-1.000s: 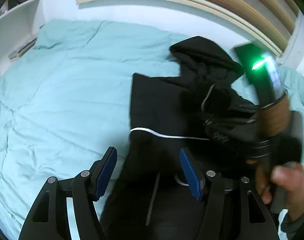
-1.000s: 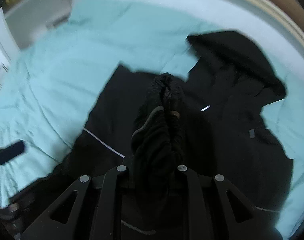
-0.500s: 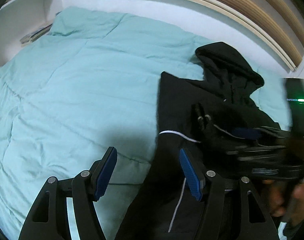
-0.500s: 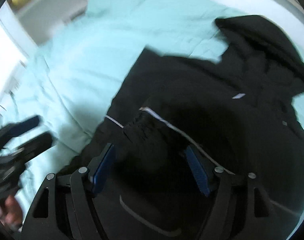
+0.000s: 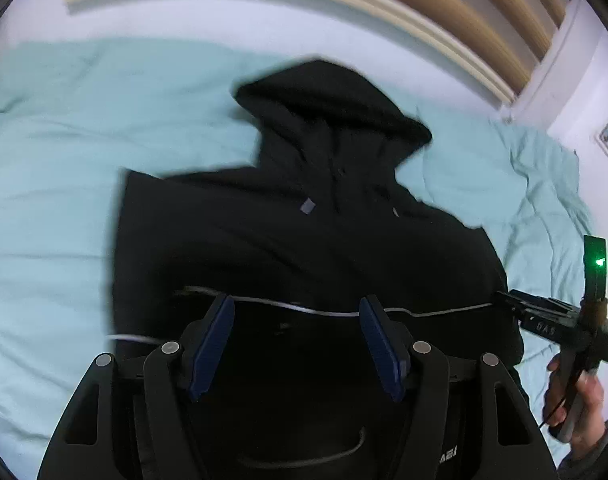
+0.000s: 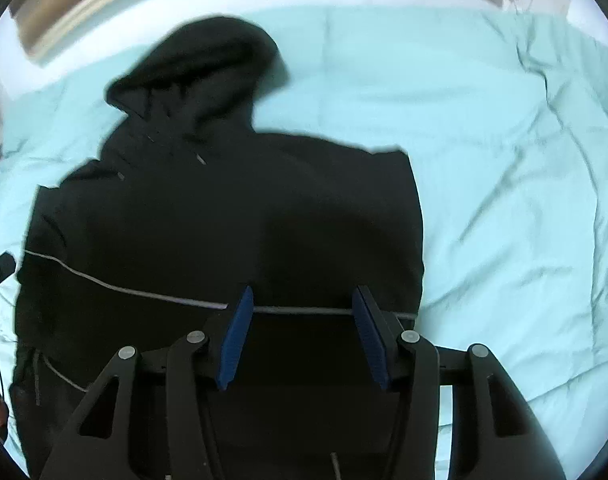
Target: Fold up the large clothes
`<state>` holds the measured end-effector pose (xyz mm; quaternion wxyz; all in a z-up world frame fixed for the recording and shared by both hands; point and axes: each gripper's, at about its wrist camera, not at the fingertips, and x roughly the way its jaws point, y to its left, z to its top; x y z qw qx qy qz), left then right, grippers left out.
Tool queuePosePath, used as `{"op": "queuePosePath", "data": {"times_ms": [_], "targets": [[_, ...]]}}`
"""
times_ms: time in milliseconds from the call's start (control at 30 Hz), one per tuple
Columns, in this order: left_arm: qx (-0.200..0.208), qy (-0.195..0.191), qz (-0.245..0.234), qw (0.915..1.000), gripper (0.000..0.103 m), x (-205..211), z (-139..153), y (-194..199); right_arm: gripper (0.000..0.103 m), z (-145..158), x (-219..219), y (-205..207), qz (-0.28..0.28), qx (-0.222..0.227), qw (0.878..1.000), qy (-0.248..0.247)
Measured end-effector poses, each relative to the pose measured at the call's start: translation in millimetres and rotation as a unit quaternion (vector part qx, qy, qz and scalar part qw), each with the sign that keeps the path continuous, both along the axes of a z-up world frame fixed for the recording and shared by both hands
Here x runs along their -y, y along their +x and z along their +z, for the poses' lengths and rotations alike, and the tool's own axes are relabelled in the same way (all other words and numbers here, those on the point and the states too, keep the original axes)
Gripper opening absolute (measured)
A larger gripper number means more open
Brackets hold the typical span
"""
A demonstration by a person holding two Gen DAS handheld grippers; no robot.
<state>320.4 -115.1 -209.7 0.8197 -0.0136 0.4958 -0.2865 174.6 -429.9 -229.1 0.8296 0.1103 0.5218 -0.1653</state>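
We see a teal duvet (image 5: 64,168) spread wide, and our black hoodie (image 5: 304,240) lies flat on it, hood (image 6: 208,60) toward the headboard (image 5: 343,4). Our left gripper (image 5: 296,332) hangs over it, jaws apart, empty. Our right gripper (image 6: 300,332) is closing, nothing between its pads.

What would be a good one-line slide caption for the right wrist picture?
Right claw, closing with nothing gripped, above a black hooded jacket on a pale green bedspread.
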Motion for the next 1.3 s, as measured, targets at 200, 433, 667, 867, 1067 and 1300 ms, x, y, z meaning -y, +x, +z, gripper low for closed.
{"op": "queuePosePath", "data": {"times_ms": [200, 433, 667, 867, 1067, 1300], "targets": [[-0.067, 0.071, 0.023, 0.995, 0.066, 14.9, -62.0, 22.3, 0.057, -31.9, 0.9, 12.8, 0.006, -0.041, 0.999, -0.008], [-0.042, -0.019, 0.019, 0.9988, 0.067, -24.6, -16.7, 3.9, 0.057, -27.8, 10.0, 9.4, 0.008, -0.034, 0.999, 0.007], [-0.057, -0.042, 0.06, 0.9957, 0.067, -82.0, -10.7, 21.6, 0.057, -19.2, 8.5, -5.7, 0.007, -0.018, 0.999, 0.029], [-0.097, -0.075, 0.037, 0.9917, 0.067, -71.5, -38.9, 37.2, 0.057, -19.7, 6.8, -3.7, 0.002, -0.016, 0.999, 0.03], [-0.092, -0.021, 0.015, 0.9955, 0.019, -32.8, -48.1, 54.7, 0.057, -20.7, 9.0, -0.7, 0.002, -0.019, 0.999, 0.029], [-0.054, -0.097, 0.048, 0.9926, 0.016, -78.3, 1.3, 44.0, 0.057, 4.4, 8.3, -8.5, 0.013, 0.016, 0.999, 0.025]]}}
